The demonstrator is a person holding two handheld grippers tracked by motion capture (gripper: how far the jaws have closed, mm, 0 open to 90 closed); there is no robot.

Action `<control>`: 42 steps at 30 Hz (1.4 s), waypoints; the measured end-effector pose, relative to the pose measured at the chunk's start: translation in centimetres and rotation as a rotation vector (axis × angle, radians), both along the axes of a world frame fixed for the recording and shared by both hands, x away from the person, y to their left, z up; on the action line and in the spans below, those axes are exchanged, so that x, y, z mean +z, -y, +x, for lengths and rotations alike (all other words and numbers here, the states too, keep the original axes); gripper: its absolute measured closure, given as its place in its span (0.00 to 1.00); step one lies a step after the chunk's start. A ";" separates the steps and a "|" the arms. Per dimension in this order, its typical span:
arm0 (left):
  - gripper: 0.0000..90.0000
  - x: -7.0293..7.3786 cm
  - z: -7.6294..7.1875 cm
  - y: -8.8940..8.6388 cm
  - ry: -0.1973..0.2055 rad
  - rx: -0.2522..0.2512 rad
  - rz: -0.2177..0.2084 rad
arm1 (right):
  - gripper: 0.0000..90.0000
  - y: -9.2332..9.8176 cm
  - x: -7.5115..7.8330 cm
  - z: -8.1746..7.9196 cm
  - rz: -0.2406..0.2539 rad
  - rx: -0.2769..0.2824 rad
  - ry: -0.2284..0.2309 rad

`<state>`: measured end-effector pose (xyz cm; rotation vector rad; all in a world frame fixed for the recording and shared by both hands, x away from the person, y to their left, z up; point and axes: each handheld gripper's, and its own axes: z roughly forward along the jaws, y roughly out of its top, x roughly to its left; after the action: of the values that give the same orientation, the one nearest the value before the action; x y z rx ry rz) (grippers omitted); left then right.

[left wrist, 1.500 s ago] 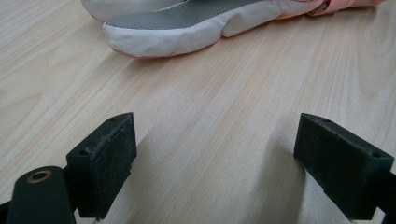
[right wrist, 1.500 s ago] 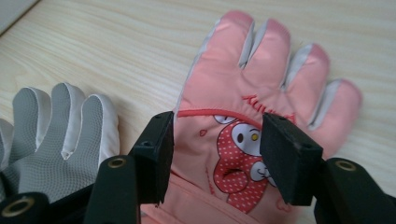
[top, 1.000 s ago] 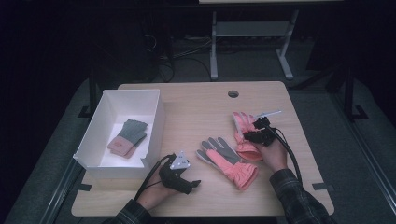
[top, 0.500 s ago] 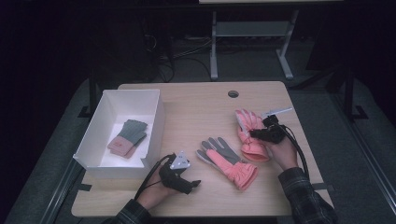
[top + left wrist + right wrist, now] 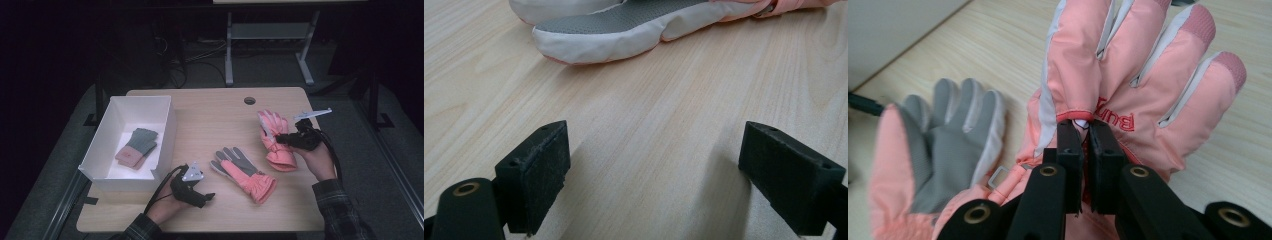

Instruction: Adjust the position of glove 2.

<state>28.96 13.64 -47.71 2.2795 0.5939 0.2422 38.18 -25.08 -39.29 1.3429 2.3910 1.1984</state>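
Right gripper view has the right claw (image 5: 1087, 150) pinched tight on the back of a padded pink ski glove (image 5: 1128, 85), its fingers fanned above the jaws, over the pale wooden counter (image 5: 983, 50). Beside it lies a second pink glove, grey palm up (image 5: 240, 172). Left claw (image 5: 654, 180) rests wide open, empty, just short of that glove.
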 end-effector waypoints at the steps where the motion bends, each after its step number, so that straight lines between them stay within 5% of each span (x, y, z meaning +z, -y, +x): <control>1: 0.14 0.0 0.0 0.0 0.000 0.000 -0.001 | 0.95 0.0 0.1 -0.1 0.002 0.010 0.004; 13: 0.14 0.0 0.0 0.0 0.005 -0.001 -0.005 | 0.95 -1.4 2.2 -2.4 0.001 0.231 0.024; 25: 0.14 0.0 0.0 0.0 0.001 0.003 -0.006 | 0.94 -5.7 3.3 -3.5 -0.024 0.472 0.020; 36: 0.14 0.0 0.1 0.0 0.005 -0.001 -0.002 | 0.94 -8.5 1.8 -3.3 -0.090 0.568 -0.022; 42: 0.14 0.0 0.1 0.0 0.005 -0.002 -0.002 | 0.93 -9.5 0.8 -2.9 -0.121 0.577 -0.037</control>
<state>29.04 13.61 -47.73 2.2764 0.5892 0.2463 35.32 -15.63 -38.48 0.6554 2.9302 1.1128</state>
